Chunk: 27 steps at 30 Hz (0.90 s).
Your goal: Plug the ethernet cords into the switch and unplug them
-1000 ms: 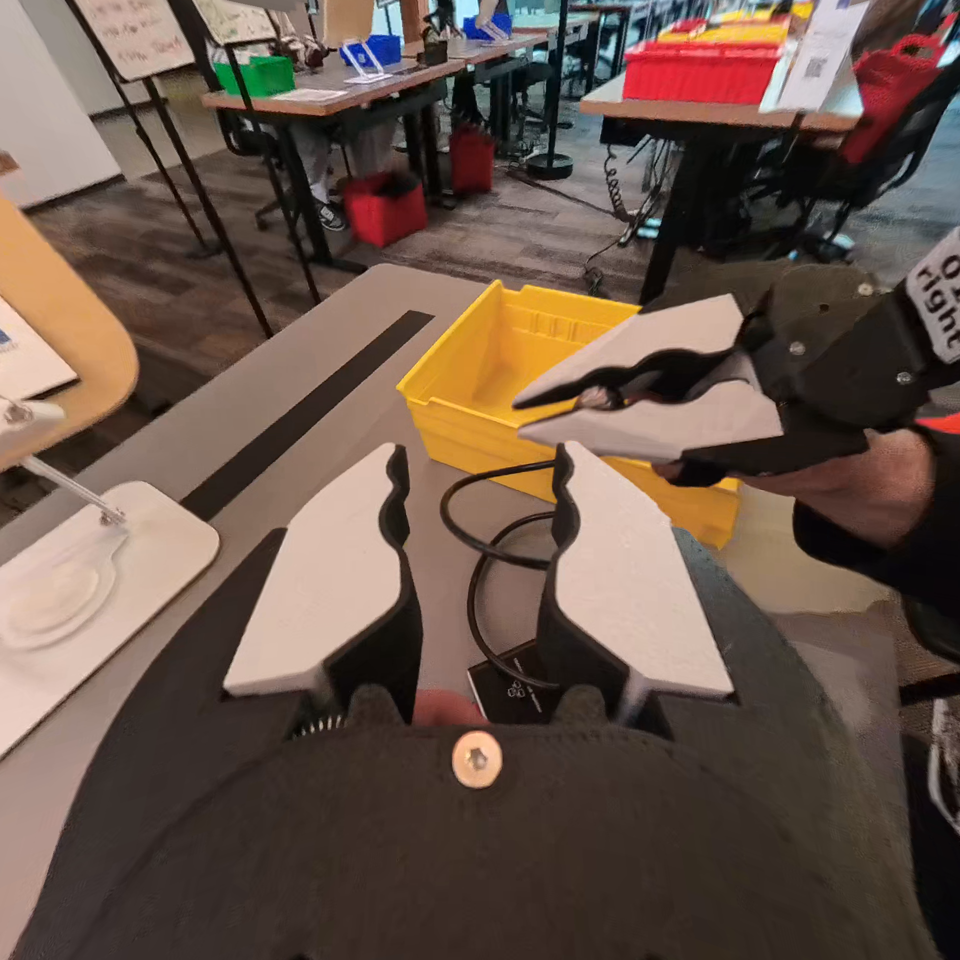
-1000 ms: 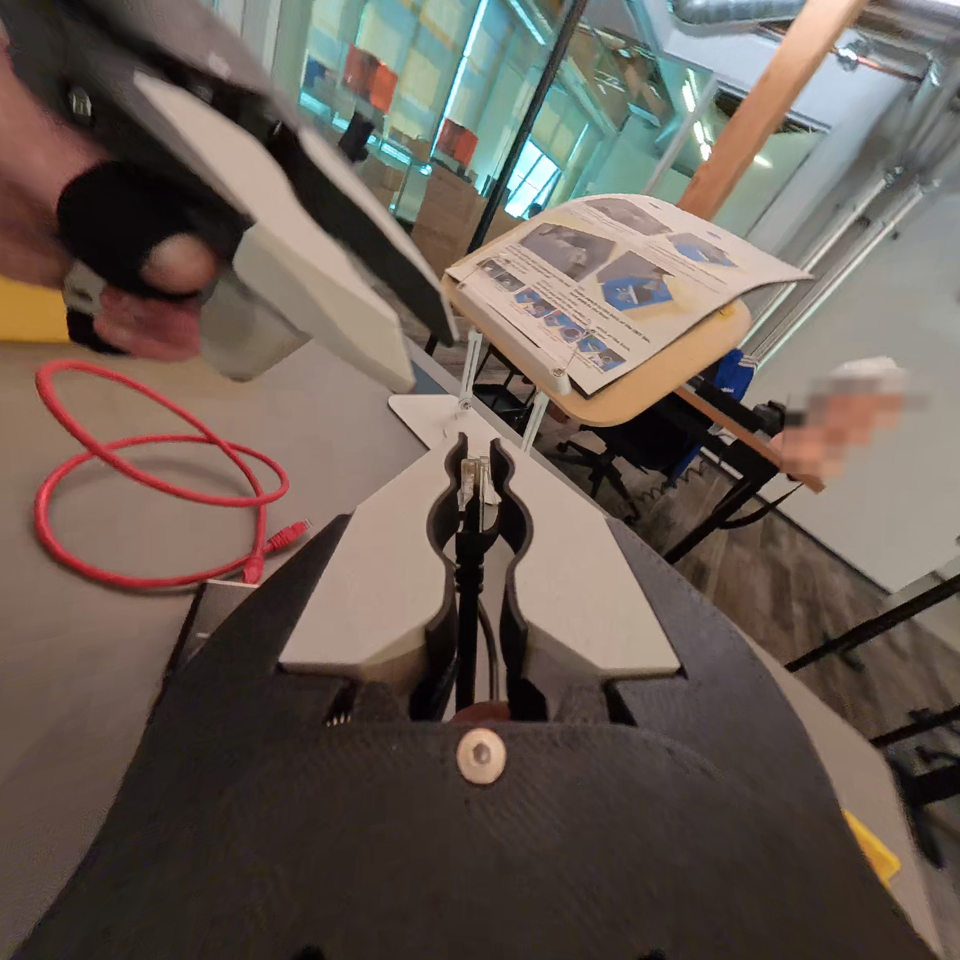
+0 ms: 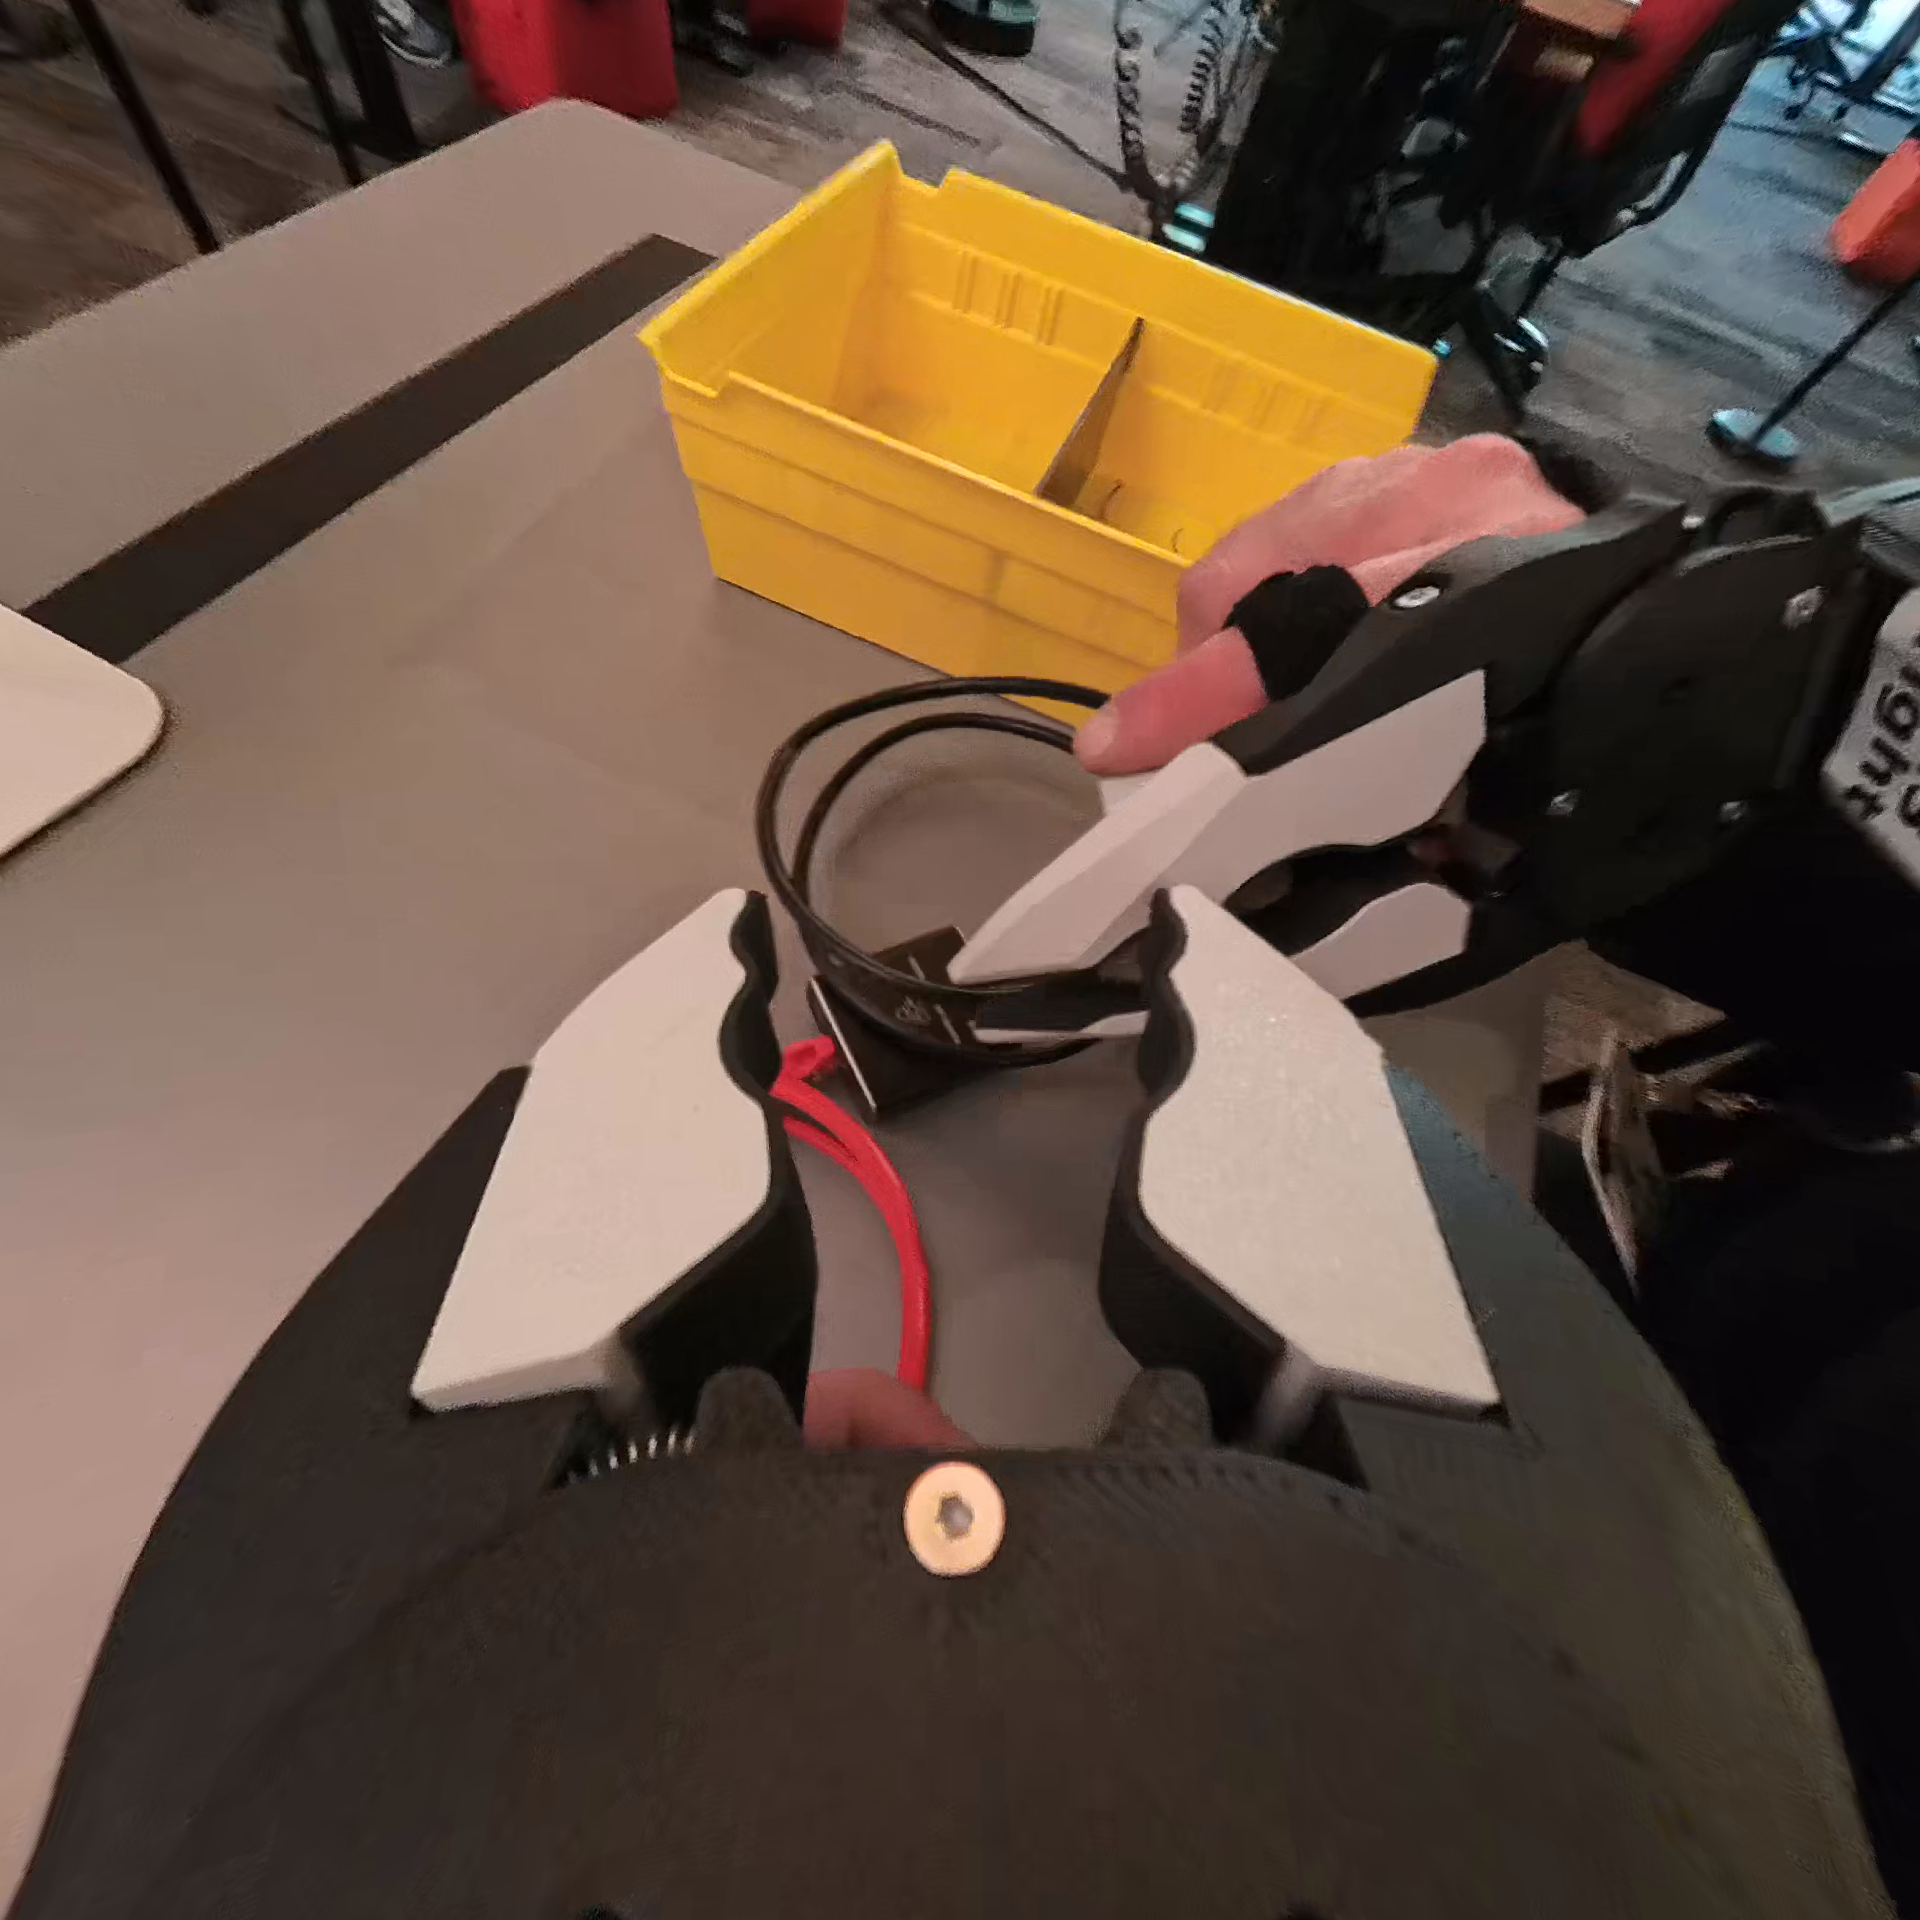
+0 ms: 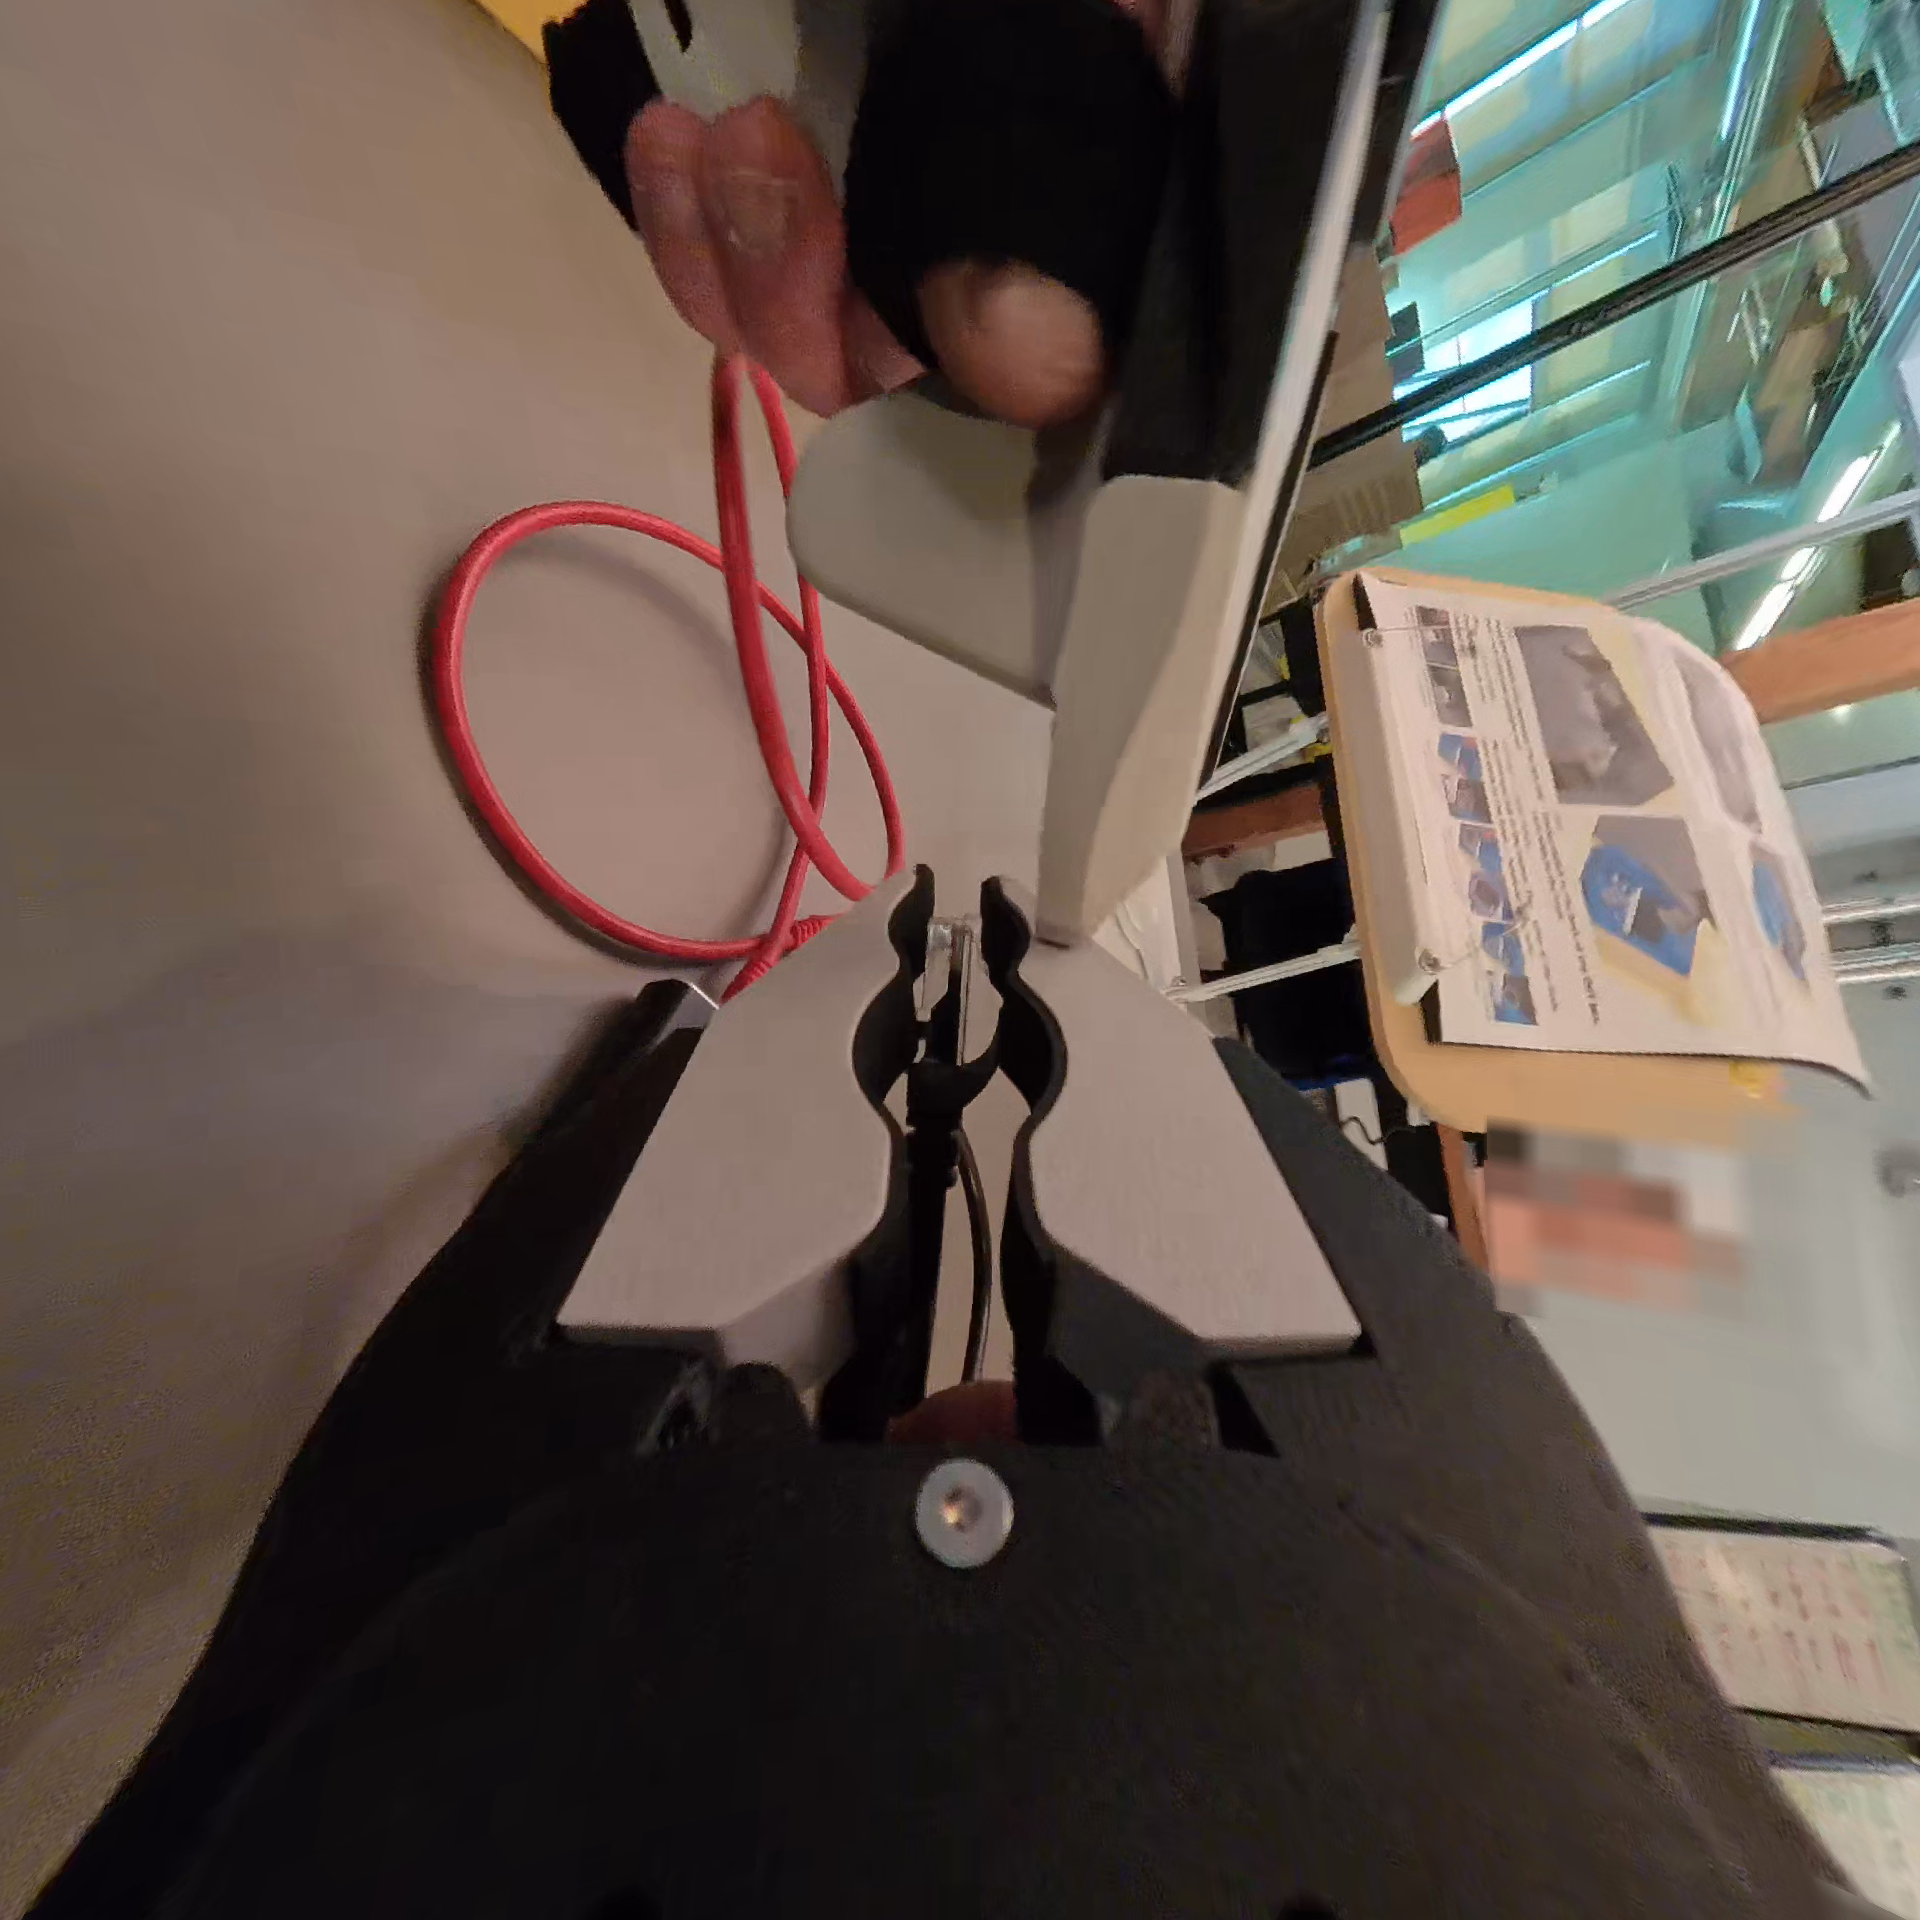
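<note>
**Two cords, one plug at the switch**

Two tongs meet over the grey bench [image 3: 416, 727]. The left tongs [image 3: 951, 961] hang released, jaws wide, above the red cord [image 3: 883, 1195], whose plug lies just beside the small black switch [image 3: 894, 1039]. The right tongs [image 3: 971, 1003] are clenched on the clear plug of the black cord [image 3: 821, 790], tips down at the switch. A yellow bin [image 3: 935, 499] stands behind.
</note>
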### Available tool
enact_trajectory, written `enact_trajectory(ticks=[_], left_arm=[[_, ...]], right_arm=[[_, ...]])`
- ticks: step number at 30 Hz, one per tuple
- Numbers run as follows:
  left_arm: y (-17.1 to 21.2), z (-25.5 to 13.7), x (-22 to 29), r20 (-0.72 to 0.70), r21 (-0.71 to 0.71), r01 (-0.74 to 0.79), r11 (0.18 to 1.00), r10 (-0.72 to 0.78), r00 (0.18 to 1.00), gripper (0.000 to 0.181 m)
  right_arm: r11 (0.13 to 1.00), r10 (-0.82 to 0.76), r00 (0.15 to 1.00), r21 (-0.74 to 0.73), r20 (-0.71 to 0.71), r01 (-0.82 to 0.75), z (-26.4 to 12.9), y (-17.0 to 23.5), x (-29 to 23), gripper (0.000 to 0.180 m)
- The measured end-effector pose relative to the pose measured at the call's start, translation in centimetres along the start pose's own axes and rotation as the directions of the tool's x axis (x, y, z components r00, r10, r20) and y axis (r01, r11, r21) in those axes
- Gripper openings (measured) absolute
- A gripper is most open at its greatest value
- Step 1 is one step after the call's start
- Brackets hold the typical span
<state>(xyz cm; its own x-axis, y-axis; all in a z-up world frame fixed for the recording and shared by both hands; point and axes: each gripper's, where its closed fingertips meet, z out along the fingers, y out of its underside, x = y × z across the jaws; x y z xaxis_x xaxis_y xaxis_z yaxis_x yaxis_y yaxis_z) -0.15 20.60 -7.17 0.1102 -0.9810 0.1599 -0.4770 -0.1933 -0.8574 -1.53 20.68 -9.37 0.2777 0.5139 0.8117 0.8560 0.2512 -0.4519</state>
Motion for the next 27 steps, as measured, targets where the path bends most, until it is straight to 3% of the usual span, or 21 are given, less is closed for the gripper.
enact_trajectory(ticks=[6, 9, 11, 21, 27], left_arm=[[2.5, -1.2, 1.3, -0.007, -0.05, -0.016, 0.999, 0.016, 1.0, 0.072], [2.2, -1.1, 1.8, 0.008, 0.004, 0.015, 1.0, -0.015, 1.0, 0.05], [2.2, -1.0, 1.8, 0.031, 0.016, 0.016, 1.0, -0.017, 0.999, 0.045], [1.6, -1.6, 2.1, 0.085, 0.073, 0.075, 0.994, -0.081, 0.993, 0.033], [1.4, -1.0, 1.9, 0.121, 0.099, 0.091, 0.991, -0.103, 0.987, 0.034]], right_arm=[[1.0, 0.011, 0.999, -0.009, -0.04, -0.011, 1.1, -1.0, -0.5, 0.007], [1.0, 0.009, 0.998, -0.008, -0.055, -0.009, 1.3, -1.4, -0.5, 0.007], [1.0, -0.007, 0.998, -0.011, -0.06, 0.007, 1.5, -1.7, -0.8, 0.007], [0.996, 0.062, 0.99, -0.049, -0.125, -0.068, 1.7, -1.0, 0.3, 0.007], [0.995, 0.064, 0.986, -0.07, -0.151, -0.075, 1.7, -0.8, 0.5, 0.007]])
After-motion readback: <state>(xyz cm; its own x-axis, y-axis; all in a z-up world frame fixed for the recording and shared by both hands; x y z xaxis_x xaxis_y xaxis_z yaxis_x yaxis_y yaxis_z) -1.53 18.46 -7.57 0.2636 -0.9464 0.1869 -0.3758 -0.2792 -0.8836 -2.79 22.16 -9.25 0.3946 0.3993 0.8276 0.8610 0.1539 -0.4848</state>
